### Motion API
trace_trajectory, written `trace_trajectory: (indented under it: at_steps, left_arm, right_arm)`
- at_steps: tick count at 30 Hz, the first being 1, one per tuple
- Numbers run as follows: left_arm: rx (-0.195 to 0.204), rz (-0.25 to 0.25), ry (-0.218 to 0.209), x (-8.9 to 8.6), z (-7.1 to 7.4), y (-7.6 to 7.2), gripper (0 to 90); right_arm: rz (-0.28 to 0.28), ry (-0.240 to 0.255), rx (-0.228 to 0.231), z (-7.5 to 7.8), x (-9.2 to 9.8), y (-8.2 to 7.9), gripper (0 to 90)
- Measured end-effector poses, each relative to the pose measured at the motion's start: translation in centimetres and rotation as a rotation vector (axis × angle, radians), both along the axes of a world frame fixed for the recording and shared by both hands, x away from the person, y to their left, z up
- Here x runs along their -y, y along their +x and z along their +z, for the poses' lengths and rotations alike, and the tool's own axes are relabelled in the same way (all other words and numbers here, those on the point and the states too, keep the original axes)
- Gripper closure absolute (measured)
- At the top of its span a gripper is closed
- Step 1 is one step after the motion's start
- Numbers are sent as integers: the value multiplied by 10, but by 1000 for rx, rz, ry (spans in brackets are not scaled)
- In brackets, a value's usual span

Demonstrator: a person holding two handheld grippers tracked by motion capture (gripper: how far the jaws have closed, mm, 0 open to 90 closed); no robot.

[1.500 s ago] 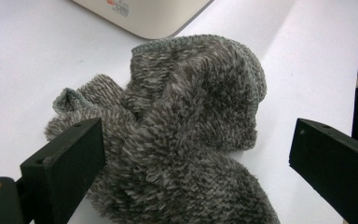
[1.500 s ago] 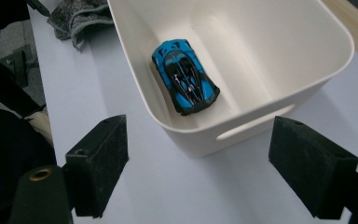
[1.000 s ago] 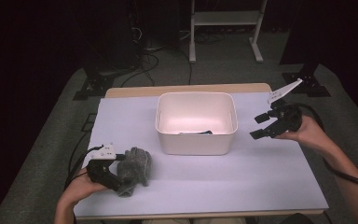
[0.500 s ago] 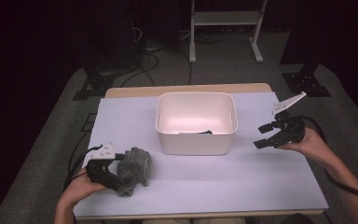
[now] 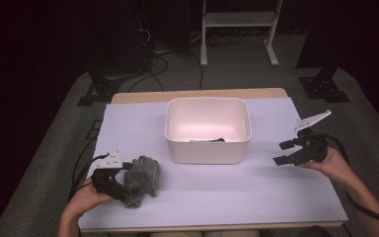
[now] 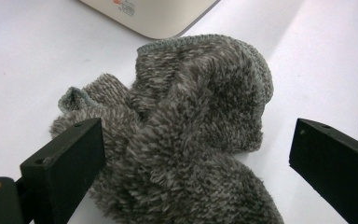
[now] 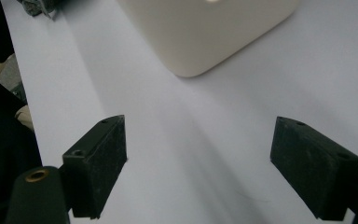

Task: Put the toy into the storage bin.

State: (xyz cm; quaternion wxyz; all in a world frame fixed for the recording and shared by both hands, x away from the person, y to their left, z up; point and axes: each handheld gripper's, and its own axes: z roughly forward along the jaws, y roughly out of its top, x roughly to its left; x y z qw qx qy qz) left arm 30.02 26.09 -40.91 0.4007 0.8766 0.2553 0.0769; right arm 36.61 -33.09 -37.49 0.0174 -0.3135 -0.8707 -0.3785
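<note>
Centrally on the pale, smooth surface (image 5: pixel 217 192) stands a bin (image 5: pixel 208 129), a cream plastic tub with rounded corners and a glossy rim; something small and dark lies on its floor, too small to tell. Near the bin's front-left corner lies the cloth (image 5: pixel 143 178), a grey, fuzzy, crumpled piece with a stitched hem, bunched into soft folds. The left tongs (image 5: pixel 121 190) sit at the cloth's left edge, and in the left gripper view (image 6: pixel 191 172) their two blocky black jaws stand wide apart on either side of the cloth's pile, the left jaw pressed against the fluff, the right jaw clear of it; nothing is clamped. The right tongs (image 5: pixel 287 153) hover to the right of the bin, well apart from the cloth, with jaws spread wide and empty, and in the right gripper view (image 7: pixel 200 172) only bare surface lies between the matte, square-edged pads, the bin's rounded corner beyond them.
</note>
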Motion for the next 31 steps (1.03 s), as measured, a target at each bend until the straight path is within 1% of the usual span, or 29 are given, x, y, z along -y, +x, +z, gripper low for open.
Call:
trace_trajectory:
  at_steps: [3, 6, 13, 15, 16, 19, 21, 28, 31]
  left_arm:
    - [-1, -1, -2, 1, 0, 0, 26]
    - [0, -1, -4, 1, 0, 0, 26]
    - [0, 0, -4, 2, -1, 0, 26]
    - [-1, -1, -4, 2, 0, 0, 26]
    - [-1, -2, -3, 2, -1, 0, 26]
    - [-2, -4, -1, 3, -1, 0, 26]
    - [-5, -6, -1, 4, -1, 0, 25]
    - [-4, -5, -3, 3, 0, 0, 25]
    - [1, -6, -1, 2, 1, 0, 24]
  right_arm:
    - [-15, 4, -9, -9, 4, -3, 172]
    - [-29, -2, -19, -17, 7, -7, 172]
    - [-33, 0, -43, -34, 9, -14, 172]
    - [-35, 1, -40, -37, 9, -16, 172]
    - [-37, 4, -47, -38, 10, -17, 171]
    - [-34, 12, -38, -40, 9, -21, 164]
    - [-34, 21, -42, -41, 9, -23, 164]
    - [-39, 22, -49, -45, 7, -24, 164]
    - [-34, 19, -41, -44, 6, -25, 161]
